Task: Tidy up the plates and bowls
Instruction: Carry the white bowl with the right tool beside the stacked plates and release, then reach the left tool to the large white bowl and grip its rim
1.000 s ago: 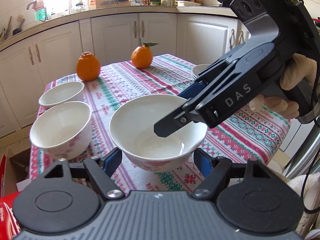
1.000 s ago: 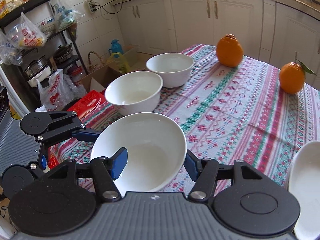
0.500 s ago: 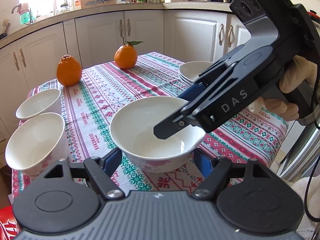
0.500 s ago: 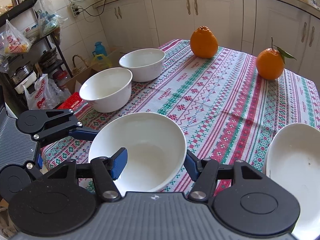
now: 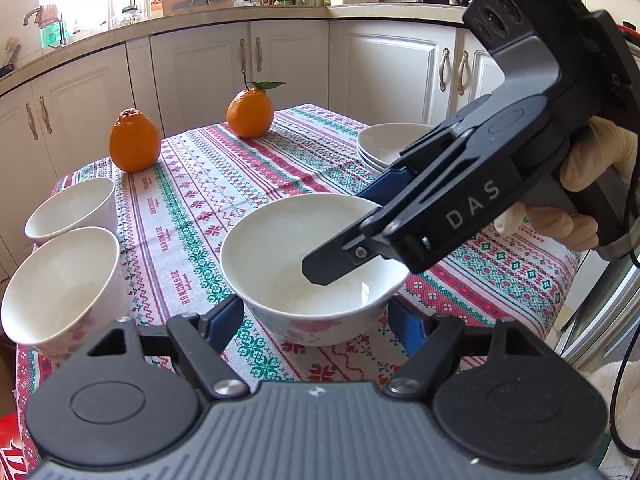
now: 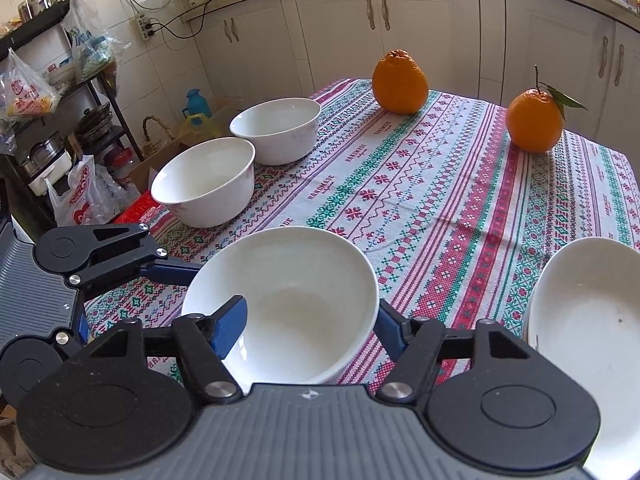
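I see the nearest bowl (image 5: 312, 264) on the tablecloth (image 6: 440, 200) between both grippers. My right gripper (image 6: 308, 320) has just been opening, straddling its rim; my left gripper (image 5: 316, 320) is spread around it. Two bowls (image 6: 206, 188) lie beyond, two oranges (image 6: 400, 82) farther.

Glossy ceramic bowl (image 5: 312, 264), woven cloth tablecloth (image 5: 240, 168)

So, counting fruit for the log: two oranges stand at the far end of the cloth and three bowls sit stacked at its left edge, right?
Not stacked. The two bowls at the left edge stand side by side, and the third bowl sits apart between the grippers, as the right wrist view shows. The two oranges are right.
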Demonstrator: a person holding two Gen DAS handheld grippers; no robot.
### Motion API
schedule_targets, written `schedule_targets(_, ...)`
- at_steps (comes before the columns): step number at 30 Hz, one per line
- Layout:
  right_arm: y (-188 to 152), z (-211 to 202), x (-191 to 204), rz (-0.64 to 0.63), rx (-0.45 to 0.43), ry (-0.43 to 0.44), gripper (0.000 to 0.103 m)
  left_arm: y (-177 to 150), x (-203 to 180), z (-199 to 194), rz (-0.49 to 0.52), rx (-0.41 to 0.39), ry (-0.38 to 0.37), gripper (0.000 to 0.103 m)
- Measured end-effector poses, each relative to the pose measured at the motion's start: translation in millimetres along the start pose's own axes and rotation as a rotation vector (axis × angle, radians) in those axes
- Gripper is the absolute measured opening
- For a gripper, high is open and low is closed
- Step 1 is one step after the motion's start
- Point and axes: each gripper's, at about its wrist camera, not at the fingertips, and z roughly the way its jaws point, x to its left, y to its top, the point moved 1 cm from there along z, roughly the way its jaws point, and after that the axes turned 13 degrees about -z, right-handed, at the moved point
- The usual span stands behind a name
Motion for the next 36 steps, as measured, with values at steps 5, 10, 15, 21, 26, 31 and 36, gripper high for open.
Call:
schedule_targets(5,0.7,-3.4,5.2,-0.011,-0.023,-0.016,0.101,-2.2,1.6,-5.9,-0.013,-0.013,0.007,0.092)
schedule_targets(10,5.7,-6.6,11.7,-0.036,-0.032,-0.043,0.103,-6.2,7.9,-19.6,-0.046,-0.020,0.034,0.092)
schedule_targets(15,13.7,-7.0,23.6,-0.093,-0.035,-0.069,0.103,-12.6,19.3,-36.5,-0.087,-0.036,0.091,0.092)
schedule_targets(21,26.4,-2.5,37.1,-0.155,-0.039,-0.068,0.103,-17.1,41.2,-54.0,-0.124,-0.061,0.183,0.092)
schedule_targets(26,40.2,1.1,47.2,-0.205,-0.042,-0.076,0.103,-14.2,65.1,-62.9,-0.143,-0.076,0.245,0.092)
schedule_targets(31,53.1,9.1,54.1,-0.255,-0.036,-0.095,0.103,-9.7,89.5,-74.9,-0.155,-0.092,0.275,0.092)
schedule_targets(36,62.5,20.0,62.1,-0.303,-0.030,-0.093,0.103,2.3,115.7,-78.8,-0.190,-0.103,0.291,0.092)
